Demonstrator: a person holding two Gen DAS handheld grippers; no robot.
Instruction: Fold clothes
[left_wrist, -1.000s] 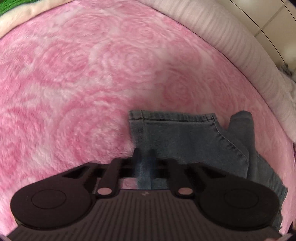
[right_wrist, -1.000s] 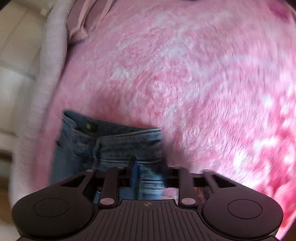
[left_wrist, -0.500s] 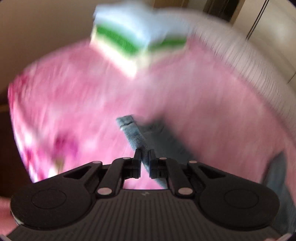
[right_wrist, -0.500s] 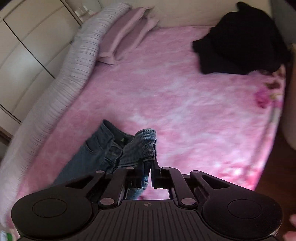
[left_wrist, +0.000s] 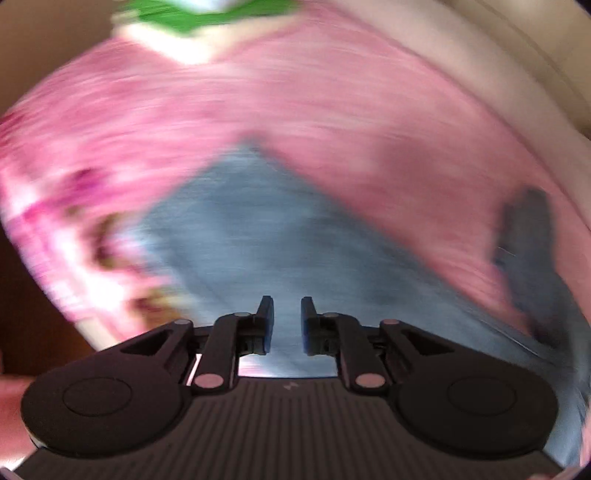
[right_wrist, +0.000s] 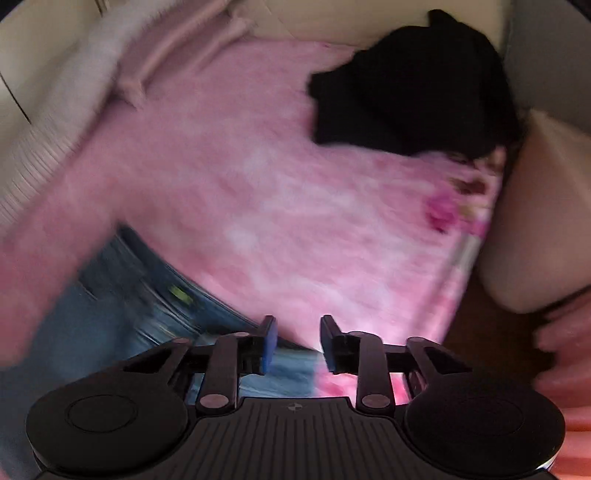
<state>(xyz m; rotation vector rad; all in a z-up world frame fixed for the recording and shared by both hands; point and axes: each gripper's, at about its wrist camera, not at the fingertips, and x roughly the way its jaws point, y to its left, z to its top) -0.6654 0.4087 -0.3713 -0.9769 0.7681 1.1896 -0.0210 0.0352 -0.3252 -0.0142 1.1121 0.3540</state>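
Blue jeans (left_wrist: 258, 229) lie spread on the pink fleece blanket (left_wrist: 332, 92), blurred by motion in the left wrist view. My left gripper (left_wrist: 286, 306) hovers over the denim, its jaws opening with a narrow gap and no cloth pinched between them. A darker fold of the jeans (left_wrist: 528, 229) lies at the right. In the right wrist view the jeans' waistband end (right_wrist: 122, 306) lies at the lower left on the blanket (right_wrist: 258, 166). My right gripper (right_wrist: 297, 325) stands above its edge, jaws opening wide with nothing between them.
A black garment (right_wrist: 406, 85) lies crumpled at the blanket's far right. Pink pillows (right_wrist: 177, 48) and a pale ribbed bed edge (right_wrist: 55, 122) run along the far left. A green-and-white item (left_wrist: 192, 14) sits at the far end. A hand (right_wrist: 569, 332) shows at the right.
Half a second ago both grippers were shut on lifted denim. Now both sets of jaws have parted and the jeans lie flat on the blanket. The left view has swung across the bed.
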